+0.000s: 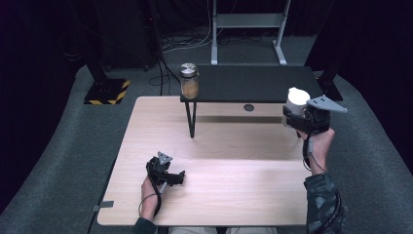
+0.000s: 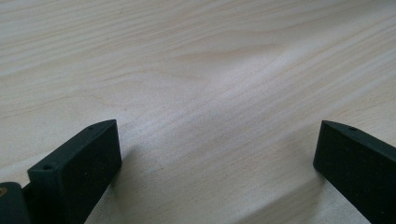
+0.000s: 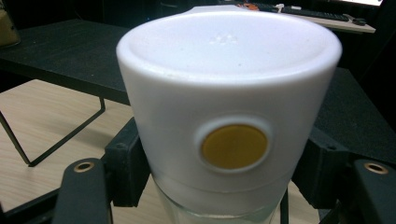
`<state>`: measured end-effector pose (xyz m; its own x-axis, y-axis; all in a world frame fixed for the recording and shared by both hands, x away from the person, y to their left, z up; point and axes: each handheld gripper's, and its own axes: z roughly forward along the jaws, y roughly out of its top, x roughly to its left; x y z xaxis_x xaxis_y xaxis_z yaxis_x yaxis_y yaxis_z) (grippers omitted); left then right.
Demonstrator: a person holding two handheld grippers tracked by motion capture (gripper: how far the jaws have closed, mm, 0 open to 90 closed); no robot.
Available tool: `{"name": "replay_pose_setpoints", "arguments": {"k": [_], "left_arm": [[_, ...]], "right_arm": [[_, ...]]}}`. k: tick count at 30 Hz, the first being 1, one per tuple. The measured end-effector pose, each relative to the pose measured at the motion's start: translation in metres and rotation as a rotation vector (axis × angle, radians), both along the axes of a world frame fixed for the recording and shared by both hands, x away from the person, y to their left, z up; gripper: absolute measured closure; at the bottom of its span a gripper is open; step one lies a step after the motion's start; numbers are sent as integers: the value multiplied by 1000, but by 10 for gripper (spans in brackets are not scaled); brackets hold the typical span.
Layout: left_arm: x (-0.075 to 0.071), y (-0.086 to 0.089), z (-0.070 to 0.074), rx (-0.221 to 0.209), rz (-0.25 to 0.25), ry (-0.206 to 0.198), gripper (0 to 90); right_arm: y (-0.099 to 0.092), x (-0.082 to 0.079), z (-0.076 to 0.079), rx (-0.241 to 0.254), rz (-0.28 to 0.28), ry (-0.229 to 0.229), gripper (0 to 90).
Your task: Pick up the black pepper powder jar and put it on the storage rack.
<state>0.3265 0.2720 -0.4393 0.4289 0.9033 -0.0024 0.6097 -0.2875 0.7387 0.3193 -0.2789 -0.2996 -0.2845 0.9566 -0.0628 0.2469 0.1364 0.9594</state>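
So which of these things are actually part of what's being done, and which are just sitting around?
In use:
- white-capped container, clamped in the right gripper
- black shelf, right beside it; probably its destination

Sitting around:
- glass jar on the shelf's left corner
- left gripper, open, resting low over the wooden table

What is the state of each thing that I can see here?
White-capped jar: upright, cap on, held at the shelf's right end.
Right claw: shut on the white-capped jar.
Left claw: open, empty, low over the wooden table.
Metal-lidded jar: upright, lid on, on the black shelf.
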Motion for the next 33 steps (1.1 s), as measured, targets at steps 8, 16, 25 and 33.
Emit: {"name": "replay_pose_setpoints", "arguments": {"k": [8, 16, 25, 33], "left_arm": [[0, 0, 0, 0, 0, 0, 2], [0, 0, 0, -1, 0, -1, 2], [0, 0, 0, -1, 0, -1, 2], [0, 0, 0, -1, 0, -1, 2]], "right_arm": [[2, 1, 6, -12, 1, -5, 297], [7, 9, 19, -19, 14, -24, 297], [8, 15, 23, -9, 21, -23, 297], [5, 20, 27, 14, 28, -30, 297]]}}
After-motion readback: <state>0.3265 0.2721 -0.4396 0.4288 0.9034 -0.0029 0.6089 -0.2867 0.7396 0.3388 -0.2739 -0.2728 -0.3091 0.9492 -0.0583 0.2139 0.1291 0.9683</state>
